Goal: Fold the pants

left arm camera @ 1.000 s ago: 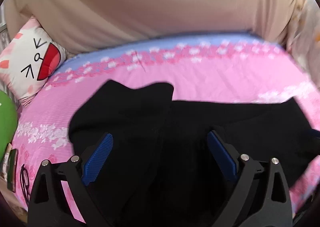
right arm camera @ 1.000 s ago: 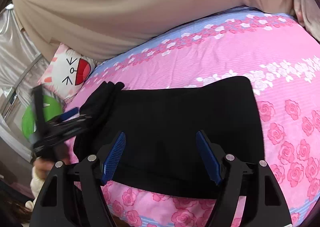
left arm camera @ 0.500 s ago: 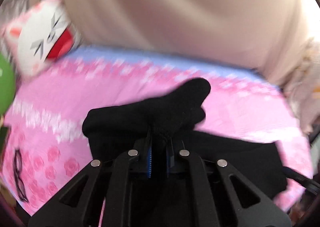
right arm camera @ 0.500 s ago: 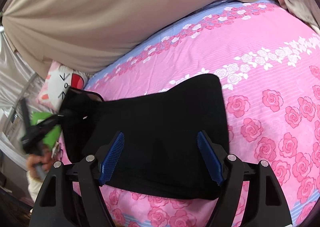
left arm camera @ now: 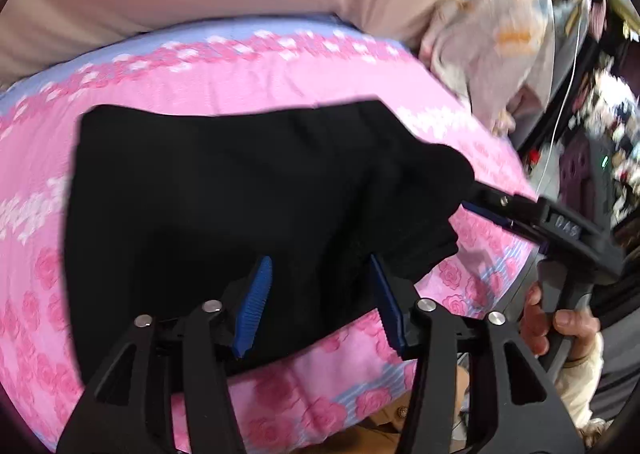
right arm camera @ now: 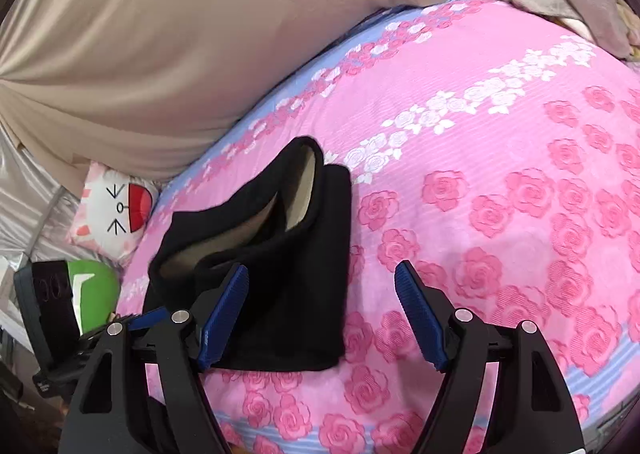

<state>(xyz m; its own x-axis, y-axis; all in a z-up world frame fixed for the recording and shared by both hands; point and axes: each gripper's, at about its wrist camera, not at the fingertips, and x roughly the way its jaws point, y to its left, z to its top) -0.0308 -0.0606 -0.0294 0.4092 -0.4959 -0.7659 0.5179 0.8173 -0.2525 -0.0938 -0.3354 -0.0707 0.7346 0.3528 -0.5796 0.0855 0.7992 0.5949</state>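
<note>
Black pants (left arm camera: 224, 194) lie folded on the pink rose-print bed sheet (left arm camera: 248, 74). In the right wrist view the pants (right arm camera: 296, 286) have a top layer raised in a loop that shows a beige lining. My left gripper (left arm camera: 320, 306) hovers over the near edge of the pants; its jaws are opening, with cloth under them but not pressed by the blue pads. My right gripper (right arm camera: 322, 318) stands open, its left pad over the pants and its right pad over bare sheet. From the left wrist view the right gripper's (left arm camera: 520, 210) tips meet the bunched right end of the pants.
A person's hand (left arm camera: 560, 330) holds the right gripper's handle. A cat-face pillow (right arm camera: 116, 210) and a green cushion (right arm camera: 94, 286) lie at the bed's left end. Beige fabric (right arm camera: 160, 34) hangs behind the bed. A pale cloth pile (left arm camera: 492, 34) sits at the far right.
The left gripper shut on the pants' left end, carried it over toward the right, and its jaws have since parted. The pants now lie shorter. The right gripper shifted right, staying open.
</note>
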